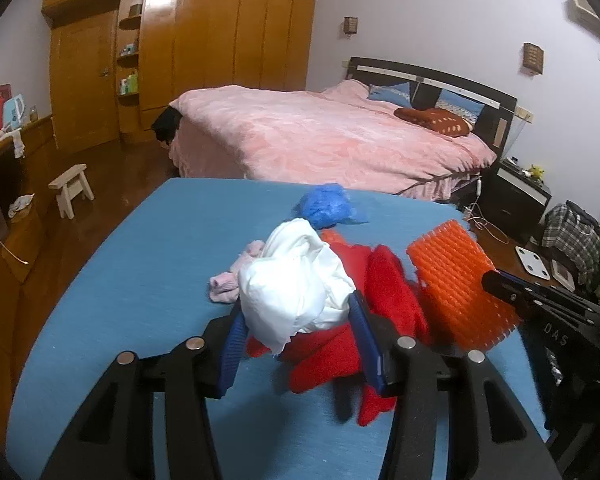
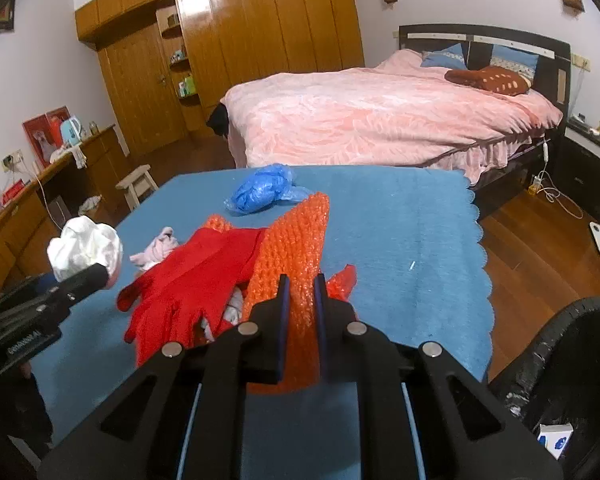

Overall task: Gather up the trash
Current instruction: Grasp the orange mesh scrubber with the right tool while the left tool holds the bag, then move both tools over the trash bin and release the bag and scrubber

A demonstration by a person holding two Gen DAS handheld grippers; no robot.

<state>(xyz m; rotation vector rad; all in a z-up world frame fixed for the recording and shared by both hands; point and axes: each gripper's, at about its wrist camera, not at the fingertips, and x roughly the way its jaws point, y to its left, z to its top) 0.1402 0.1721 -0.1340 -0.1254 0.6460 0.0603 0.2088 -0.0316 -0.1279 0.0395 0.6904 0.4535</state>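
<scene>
While the left gripper (image 1: pixel 296 316) clamps the white crumpled paper (image 1: pixel 296 284) at centre frame, the right gripper (image 2: pixel 300 300) is pinched on the orange bubble wrap (image 2: pixel 292 248) — long axis straight up-frame; black trash bin (image 2: pixel 560 380) at lower right, nearer the right hand.

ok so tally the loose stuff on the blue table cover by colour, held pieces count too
white: 1, crumpled white wad in the left gripper
orange: 1, bubble wrap sheet in the right gripper
red: 1, red glove
blue: 1, crumpled blue plastic
pink: 1, small pink cloth
total: 5
</scene>
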